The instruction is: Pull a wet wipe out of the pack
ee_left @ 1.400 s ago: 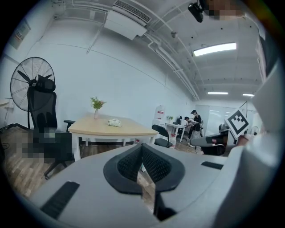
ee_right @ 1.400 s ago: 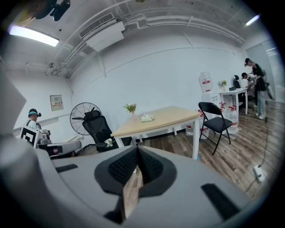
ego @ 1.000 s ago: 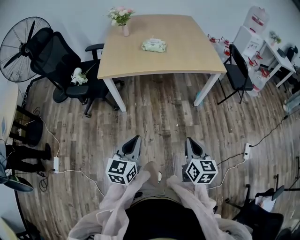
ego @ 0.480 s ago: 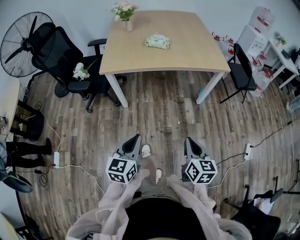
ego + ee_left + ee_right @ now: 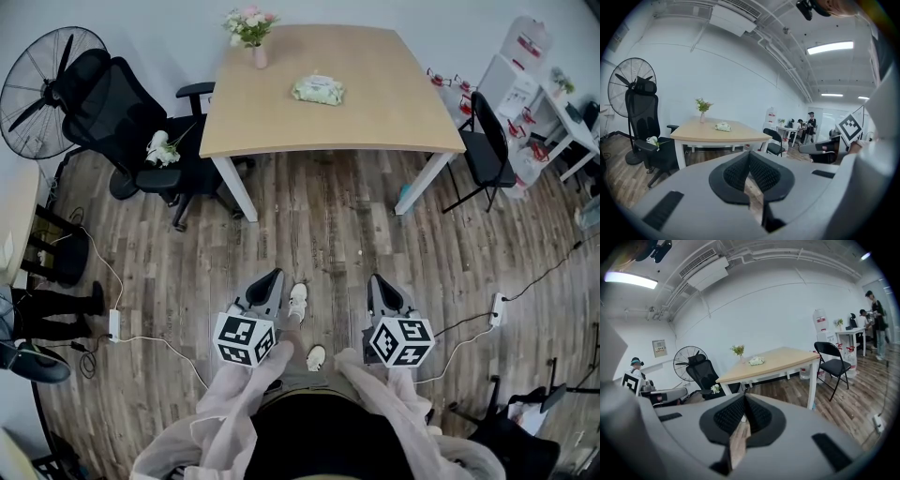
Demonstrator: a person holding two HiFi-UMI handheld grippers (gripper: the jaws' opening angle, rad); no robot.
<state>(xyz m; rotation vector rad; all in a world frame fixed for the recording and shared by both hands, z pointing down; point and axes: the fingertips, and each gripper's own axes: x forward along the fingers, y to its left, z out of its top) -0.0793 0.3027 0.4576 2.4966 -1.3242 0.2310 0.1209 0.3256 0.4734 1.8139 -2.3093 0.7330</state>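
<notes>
We stand well short of the table (image 5: 281, 122), so we judge the step in hand to be the approach, with nothing of the pull begun. Our left gripper (image 5: 271, 277) has its jaws pressed together on nothing, and our right gripper (image 5: 378, 279) likewise, pads meeting with only floor showing past them. The pack (image 5: 318, 90) lies far ahead of both pairs of jaws, nearly straight on, flat on the tabletop and well apart from the vase (image 5: 258, 54) beyond it. Next we reckon we must bring both jaws over the pack, spread one pair to pinch the wipe and steady the pack with the other; whether a wipe already sticks out we cannot tell from here
</notes>
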